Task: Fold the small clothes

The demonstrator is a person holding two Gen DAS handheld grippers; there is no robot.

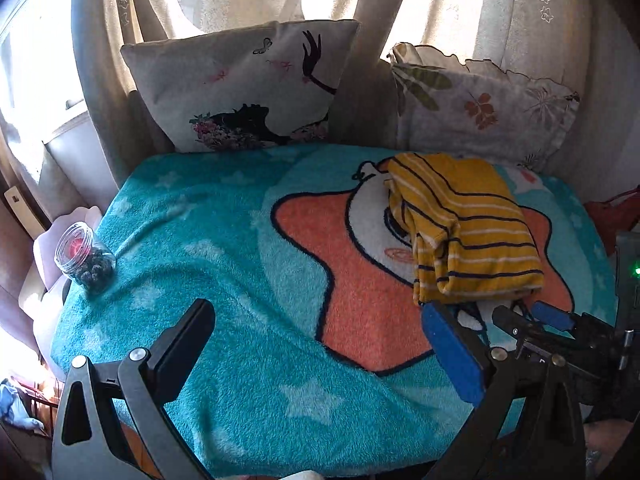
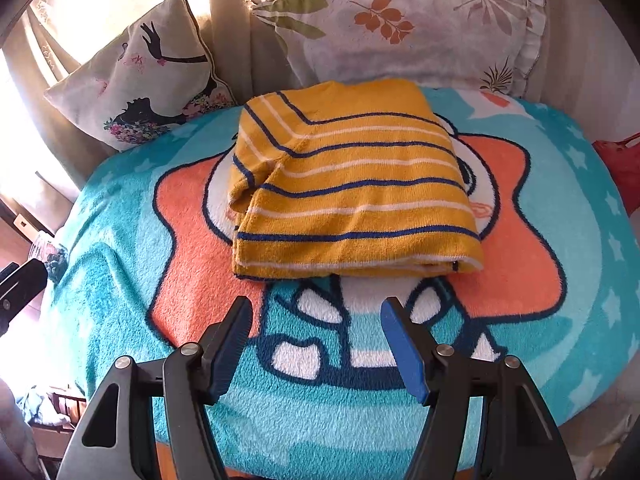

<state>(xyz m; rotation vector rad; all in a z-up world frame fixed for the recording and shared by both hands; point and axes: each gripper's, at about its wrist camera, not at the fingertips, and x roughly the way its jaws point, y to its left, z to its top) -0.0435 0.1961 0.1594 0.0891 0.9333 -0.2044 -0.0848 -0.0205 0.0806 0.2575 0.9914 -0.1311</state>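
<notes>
**Folded striped garment resting on the blanket, both grippers free of it**

Garment first: we see a small yellow top with navy and white stripes lying folded into a thick rectangle on a turquoise fleece blanket, over the orange star and cartoon face printed in its middle. Its near edge shows stacked layers; a sleeve or loose flap bulges out at the left side. Two cushions, one with a black silhouette and one with leaf prints, lean against the curtained back. A glass jar lies on its side well apart at the blanket's left edge.

Our right gripper hovers just short of the garment's near edge, jaws spread with nothing between them. Our left gripper sits over bare blanket to the left of the garment, jaws at their widest and empty; its blue pad shows near the right gripper's tips.

We judge the fold nearly finished, with tidying or one last fold left. To do that well, we would bring the left jaws in low at the bulging left flap, pinch all layers together rather than the top one only, and steady the near edge with the right so the stack does not slide on the soft fleece. Lifting too high could let the layers fall open.
</notes>
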